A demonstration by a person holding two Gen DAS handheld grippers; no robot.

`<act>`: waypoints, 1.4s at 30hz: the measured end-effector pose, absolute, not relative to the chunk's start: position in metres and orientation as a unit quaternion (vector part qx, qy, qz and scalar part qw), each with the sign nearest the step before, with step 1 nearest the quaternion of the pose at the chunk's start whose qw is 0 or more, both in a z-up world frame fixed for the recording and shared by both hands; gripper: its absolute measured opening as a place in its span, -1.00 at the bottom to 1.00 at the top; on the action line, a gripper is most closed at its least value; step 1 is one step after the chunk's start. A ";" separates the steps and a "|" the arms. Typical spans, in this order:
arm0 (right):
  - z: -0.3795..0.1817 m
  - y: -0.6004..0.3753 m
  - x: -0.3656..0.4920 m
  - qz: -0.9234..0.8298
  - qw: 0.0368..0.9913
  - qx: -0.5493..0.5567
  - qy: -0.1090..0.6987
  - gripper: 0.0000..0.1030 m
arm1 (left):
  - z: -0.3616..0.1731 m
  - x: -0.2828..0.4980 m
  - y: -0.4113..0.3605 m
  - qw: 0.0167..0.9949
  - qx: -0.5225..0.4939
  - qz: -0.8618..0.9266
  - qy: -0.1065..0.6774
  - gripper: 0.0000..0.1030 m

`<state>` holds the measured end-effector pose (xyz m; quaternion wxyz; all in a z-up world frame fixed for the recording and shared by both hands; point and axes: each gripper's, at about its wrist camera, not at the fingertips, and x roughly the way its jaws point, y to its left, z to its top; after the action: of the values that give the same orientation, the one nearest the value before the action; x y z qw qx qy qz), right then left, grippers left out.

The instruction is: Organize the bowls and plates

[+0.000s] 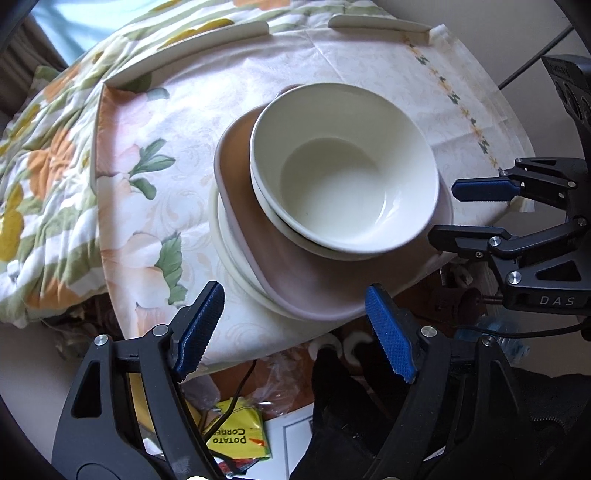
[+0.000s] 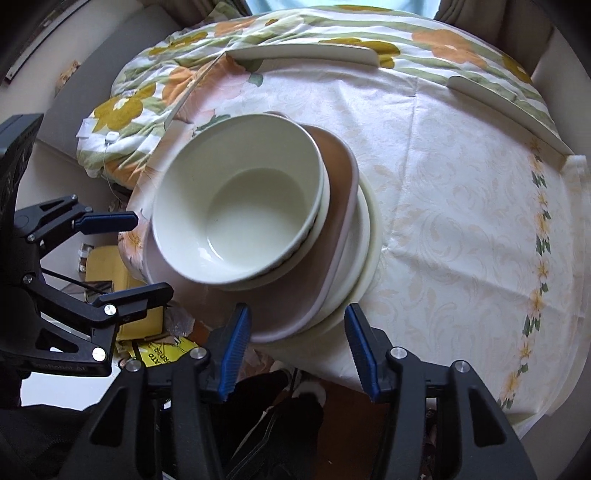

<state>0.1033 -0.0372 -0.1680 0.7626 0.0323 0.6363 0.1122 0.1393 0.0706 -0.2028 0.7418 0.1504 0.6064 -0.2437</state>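
Stack of crockery: a white bowl [image 1: 345, 166] nested in a second white bowl [image 1: 280, 218], on a pale pink squarish plate [image 1: 295, 280], on cream round plates [image 1: 229, 254]. The stack stands near the front edge of the counter [image 1: 184, 122], which is covered by a floral cloth; the pink plate overhangs that edge.

Surroundings: cream raised rim pieces [image 1: 376, 24] along the counter's far edge; a quilt [image 1: 40, 155] with orange and yellow flowers bunched beyond and beside the counter. Below the front edge lie a yellow packet [image 1: 240, 435] printed "POTATO", clear plastic wrap, and a black cable.

Left gripper [image 1: 295, 328]: low in front of the stack, blue-padded fingers [image 1: 201, 325] spread wide, empty, clear of the pink plate's near edge.

Right gripper [image 2: 297, 350]: also low before the stack, fingers [image 2: 234, 350] spread wide, empty, framing the near rim of the plates without contact.

View differences: the left wrist view shows the right gripper [image 1: 461, 214] side-on at the stack's right, fingers apart. The right wrist view shows the left gripper [image 2: 133, 254] side-on at the stack's left, fingers apart, and a dark patterned rim on the lower bowl [image 2: 295, 254], plus a yellow box [image 2: 107, 266] under the counter.
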 end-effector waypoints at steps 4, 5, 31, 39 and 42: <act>-0.133 -0.040 0.083 0.102 0.793 0.028 0.600 -0.07 | -0.170 0.116 0.079 0.778 0.130 -0.220 0.574 0.50; -0.119 -0.041 0.075 0.100 0.804 0.028 0.585 -0.07 | -0.159 0.111 0.081 0.790 0.123 -0.213 0.562 0.50; 0.076 -0.093 -0.101 -0.067 0.958 0.035 0.277 0.94 | 0.043 -0.083 0.063 0.975 0.028 -0.088 0.201 1.00; 0.079 -0.097 -0.111 -0.076 0.959 0.036 0.270 0.94 | 0.047 -0.092 0.056 0.976 0.032 -0.094 0.192 1.00; 0.080 -0.097 -0.113 -0.076 0.960 0.035 0.268 0.94 | 0.047 -0.094 0.055 0.977 0.034 -0.095 0.189 1.00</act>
<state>-0.1129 -0.0966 0.0799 0.9597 0.0346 0.2683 -0.0758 -0.0936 0.0553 0.0468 0.9768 0.0344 0.1889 -0.0946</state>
